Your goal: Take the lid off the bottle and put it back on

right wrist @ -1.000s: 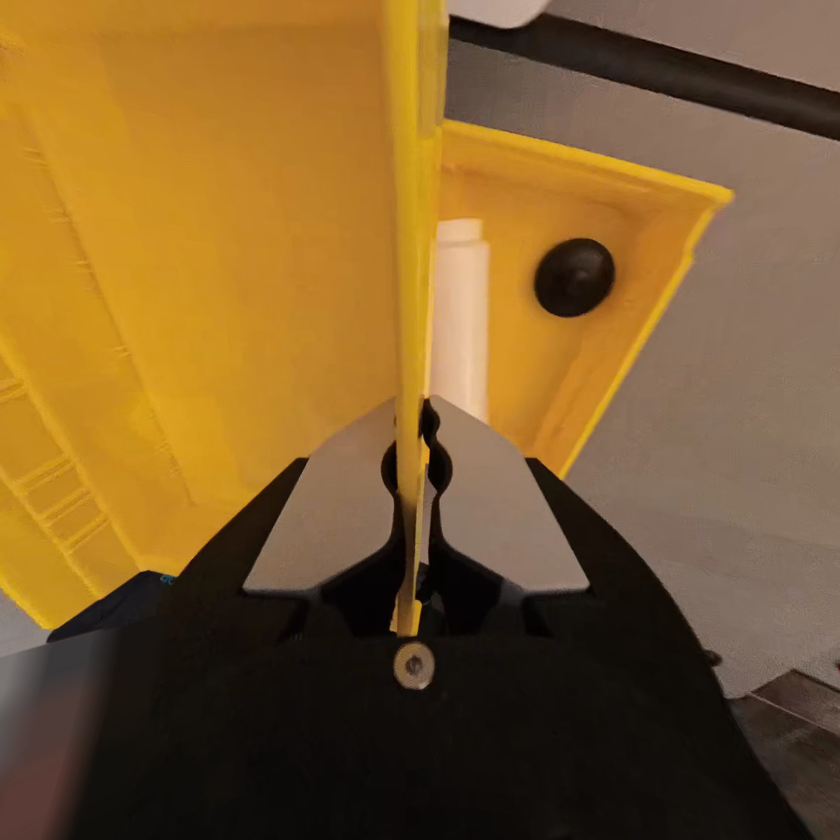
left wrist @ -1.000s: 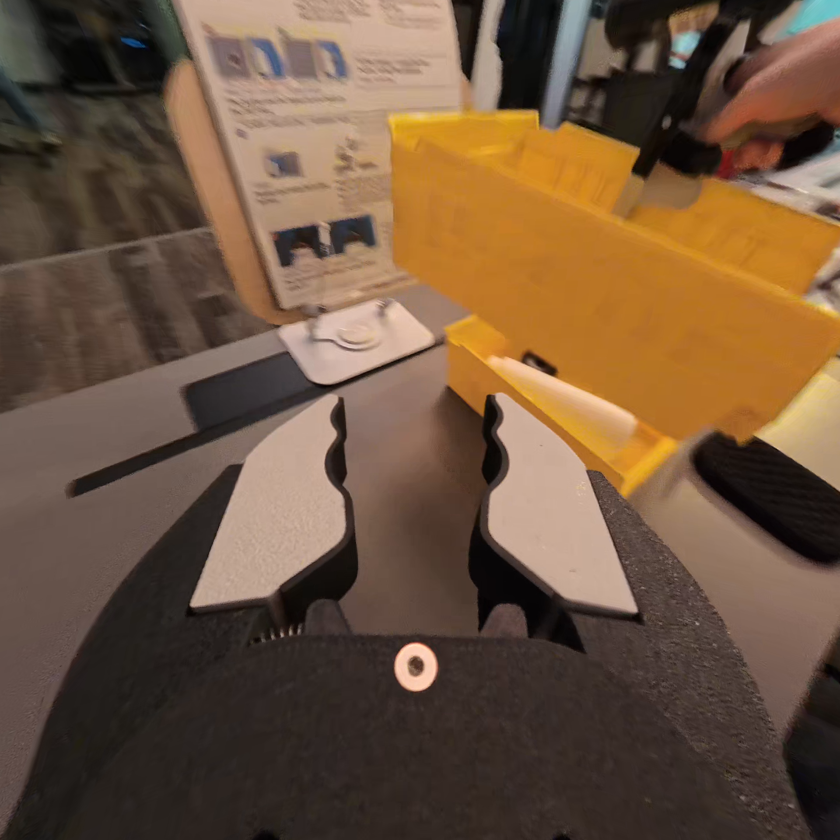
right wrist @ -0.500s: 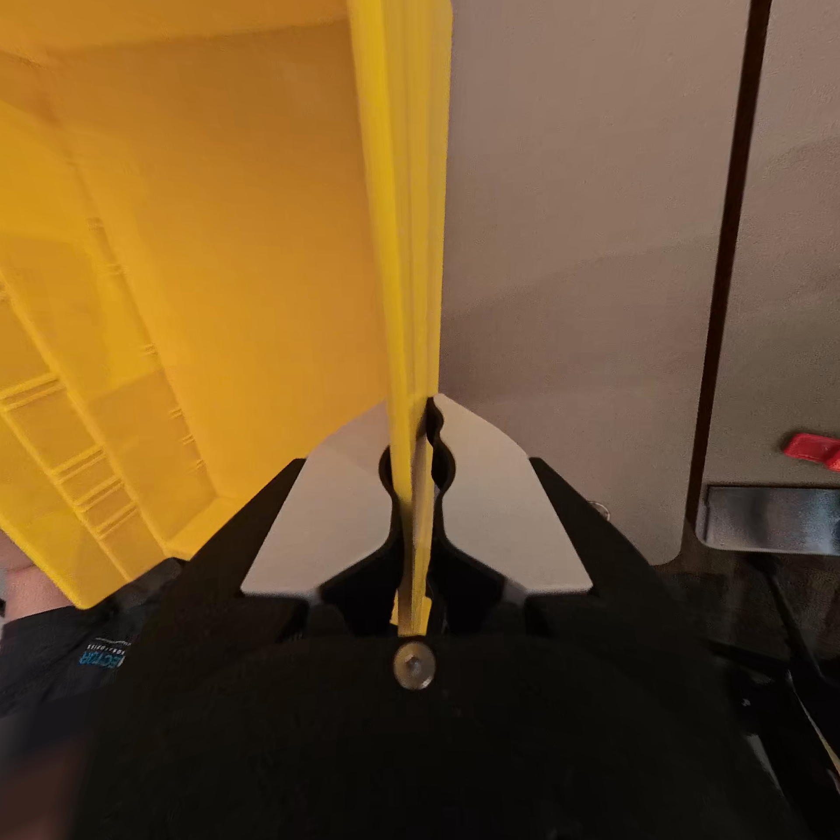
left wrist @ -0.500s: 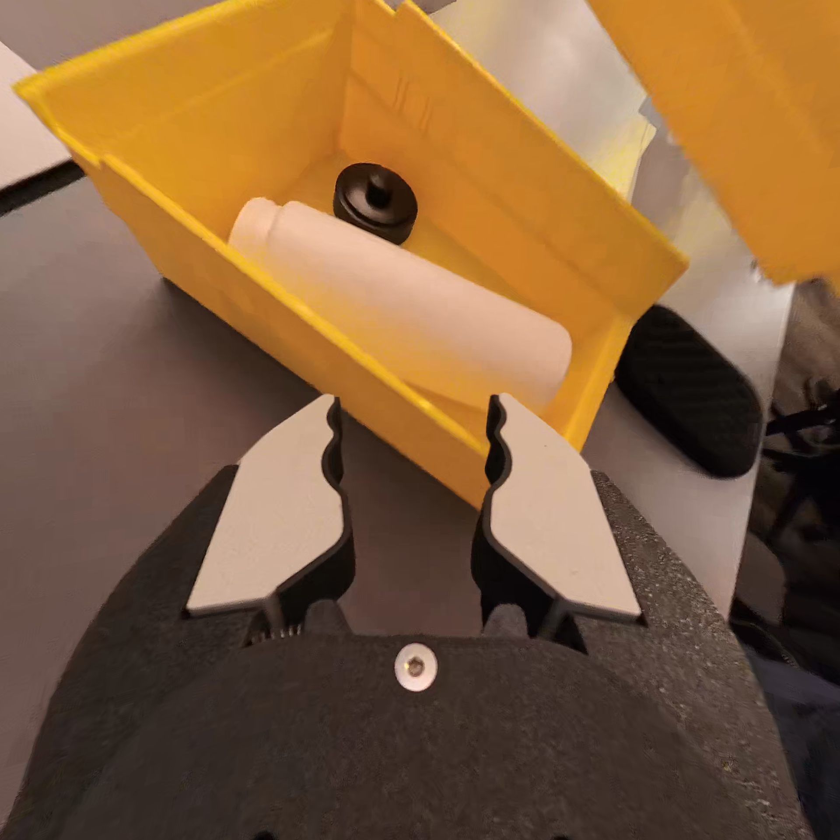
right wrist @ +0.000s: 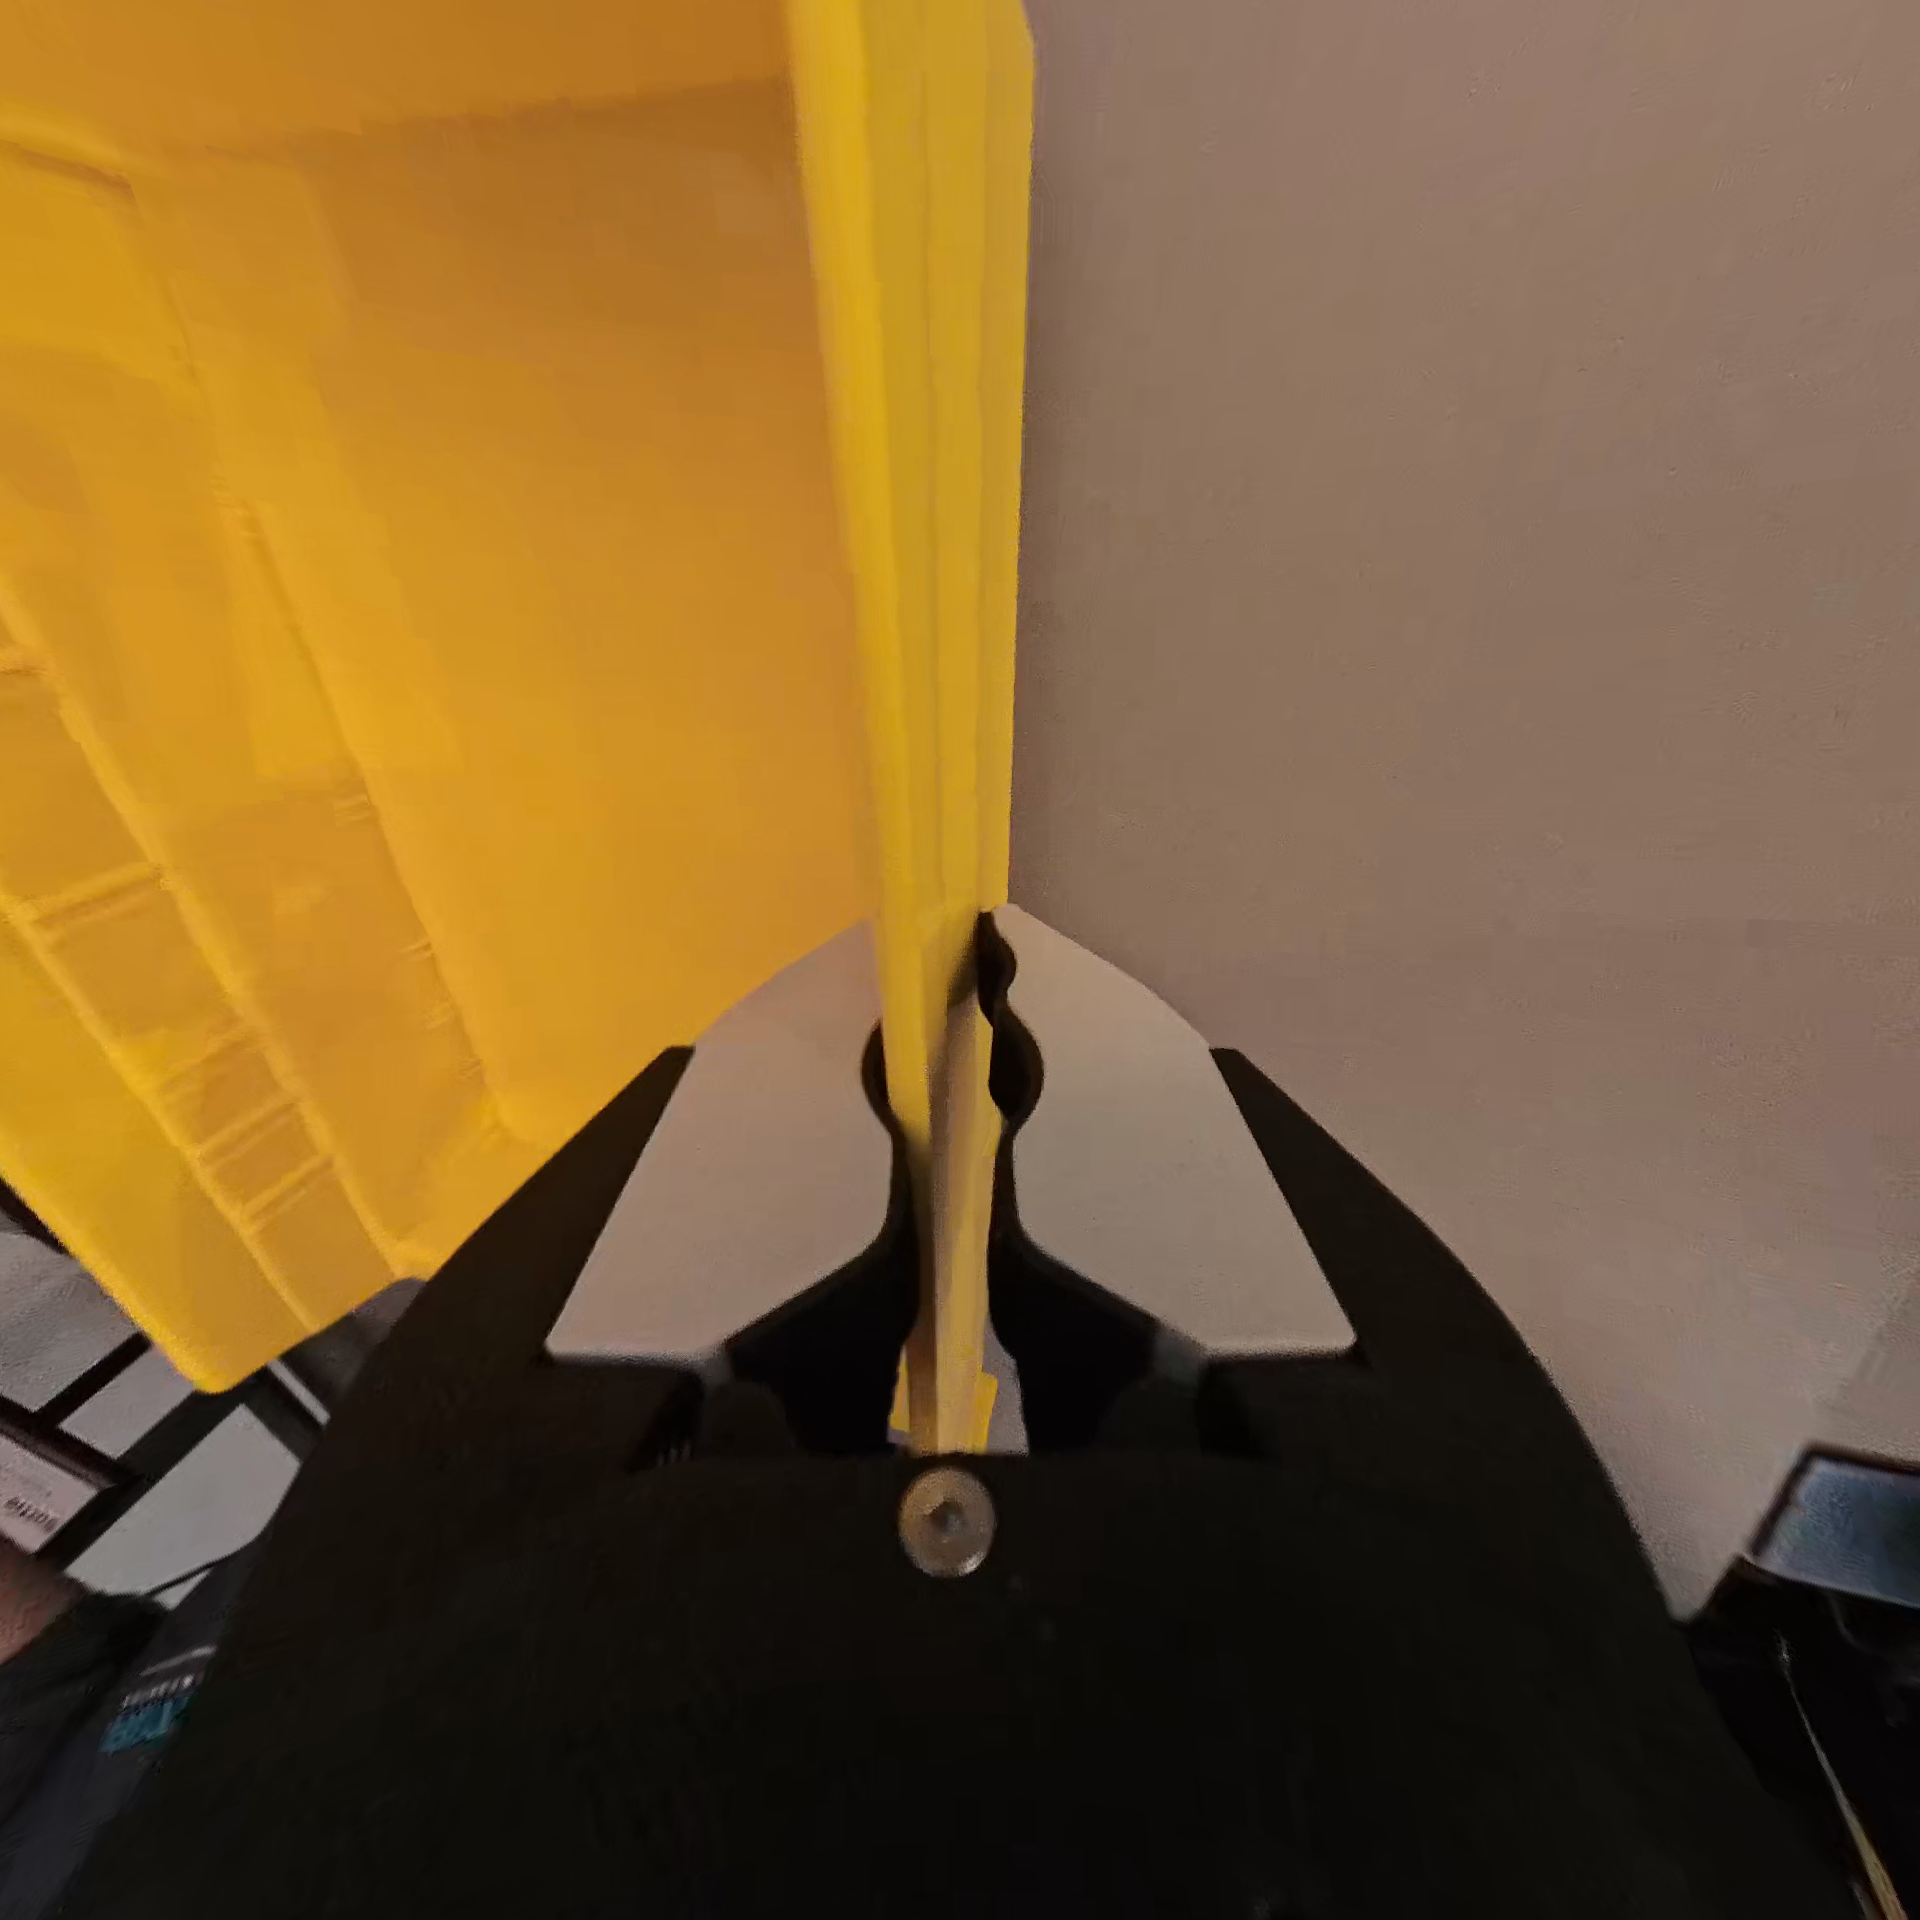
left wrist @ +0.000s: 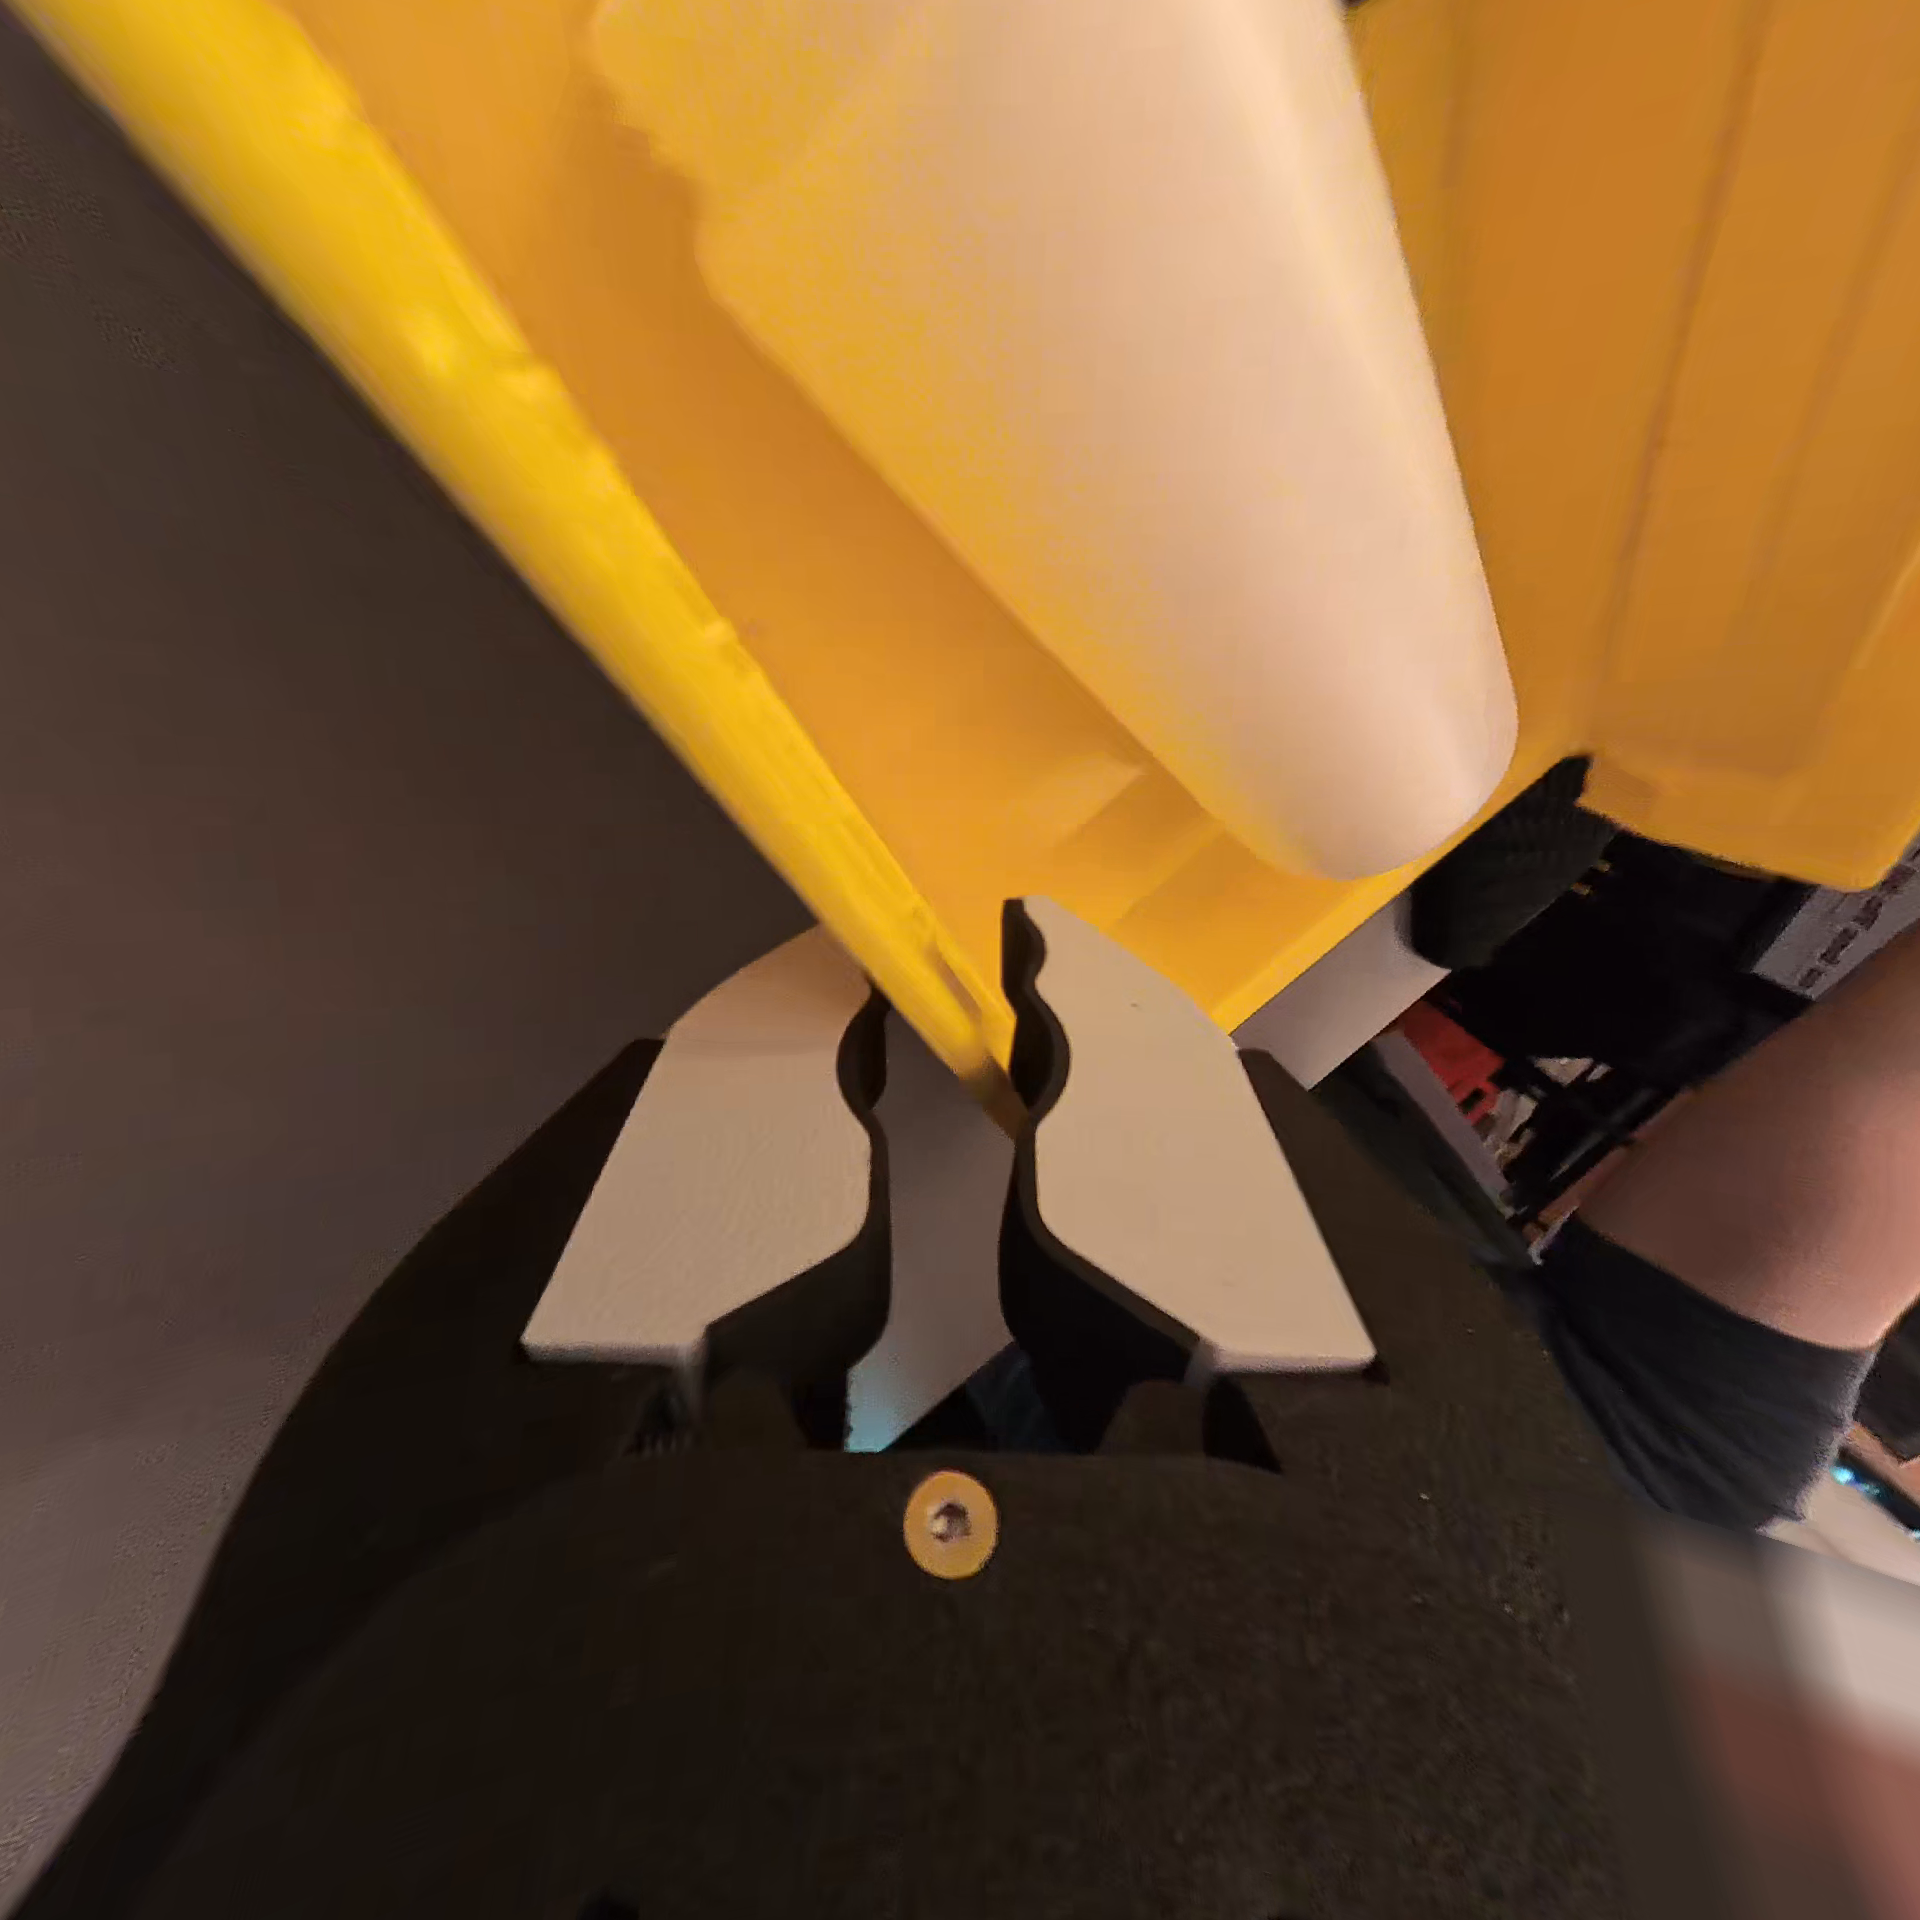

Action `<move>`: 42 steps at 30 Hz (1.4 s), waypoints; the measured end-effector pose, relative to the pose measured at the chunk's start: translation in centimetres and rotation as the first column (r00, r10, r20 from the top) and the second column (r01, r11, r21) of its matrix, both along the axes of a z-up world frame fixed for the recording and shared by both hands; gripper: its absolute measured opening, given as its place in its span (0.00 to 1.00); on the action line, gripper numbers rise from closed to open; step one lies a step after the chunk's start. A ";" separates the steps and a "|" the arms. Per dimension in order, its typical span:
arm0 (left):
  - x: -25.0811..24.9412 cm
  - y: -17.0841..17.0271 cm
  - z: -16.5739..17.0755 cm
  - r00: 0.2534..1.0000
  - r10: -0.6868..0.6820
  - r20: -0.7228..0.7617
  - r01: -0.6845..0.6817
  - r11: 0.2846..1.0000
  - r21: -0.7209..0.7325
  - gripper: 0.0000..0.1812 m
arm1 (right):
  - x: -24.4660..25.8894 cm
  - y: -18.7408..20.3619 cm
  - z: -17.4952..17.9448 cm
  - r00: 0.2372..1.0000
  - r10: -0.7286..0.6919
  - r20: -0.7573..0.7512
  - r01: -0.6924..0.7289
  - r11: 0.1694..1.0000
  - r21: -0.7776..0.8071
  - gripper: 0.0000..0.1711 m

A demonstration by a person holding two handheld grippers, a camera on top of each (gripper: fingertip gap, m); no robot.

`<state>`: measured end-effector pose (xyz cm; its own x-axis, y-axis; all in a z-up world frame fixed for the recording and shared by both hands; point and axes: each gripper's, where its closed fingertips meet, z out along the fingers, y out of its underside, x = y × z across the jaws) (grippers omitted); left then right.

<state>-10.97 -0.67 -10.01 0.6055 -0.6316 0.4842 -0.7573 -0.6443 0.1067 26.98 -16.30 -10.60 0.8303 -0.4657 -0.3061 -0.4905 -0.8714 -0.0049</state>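
In the left wrist view, the left gripper had its fingers nearly closed, with the wall of a yellow bin between them. From these pictures I could not be sure they were pinching it tight. The white bottle lay on its side inside that bin, up at 12 o'clock from the fingers, with its round bottom end nearest them. No lid showed on it here; its far end was blurry. The dark desk was at 9 o'clock. A person's arm showed at 3 o'clock.

In the right wrist view, the right gripper had its fingers clamped on the edge of a second yellow bin. That bin filled the picture from 9 to 12 o'clock. A pale desk was at 2 o'clock.

I thought the job had hardly begun. Both grippers were busy with bins, and nothing held the bottle. Getting the bottle out and doing the lid work were all left.
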 end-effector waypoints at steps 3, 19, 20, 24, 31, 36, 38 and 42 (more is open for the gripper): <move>-3.2 2.4 0.0 0.999 0.025 -0.028 -0.023 0.997 0.068 0.08 | -3.2 2.4 -0.5 0.997 0.065 -0.052 -0.064 0.998 0.017 0.09; -29.0 12.1 0.1 0.931 0.356 -0.073 -0.323 0.902 0.285 0.04 | -7.7 7.7 -1.9 0.990 0.136 0.033 -0.136 0.991 0.007 0.04; -30.0 12.2 0.1 0.930 0.359 -0.084 -0.320 0.899 0.301 0.03 | -7.5 7.5 -1.9 0.991 0.127 0.033 -0.128 0.992 0.008 0.04; -32.2 12.8 0.2 0.905 0.423 -0.047 -0.392 0.870 0.300 0.04 | -6.9 7.3 -1.8 0.994 0.106 0.034 -0.106 0.994 0.011 0.04; -32.6 14.3 0.1 0.924 0.382 0.013 -0.362 0.862 0.356 0.05 | -7.2 6.9 -1.8 0.984 0.161 0.080 -0.160 0.987 -0.022 0.04; -32.3 15.2 -0.2 0.940 0.341 -0.004 -0.304 0.843 0.443 0.03 | -7.4 6.6 -1.9 0.982 0.175 0.067 -0.175 0.985 -0.016 0.04; -32.3 15.2 -0.2 0.939 0.343 0.006 -0.309 0.839 0.447 0.03 | -7.3 6.6 -1.9 0.976 0.205 0.074 -0.205 0.979 -0.012 0.04; -32.2 15.1 1.0 0.915 0.391 0.096 -0.394 0.820 0.416 0.05 | -7.2 6.9 -1.5 0.953 0.272 0.132 -0.278 0.960 0.026 0.06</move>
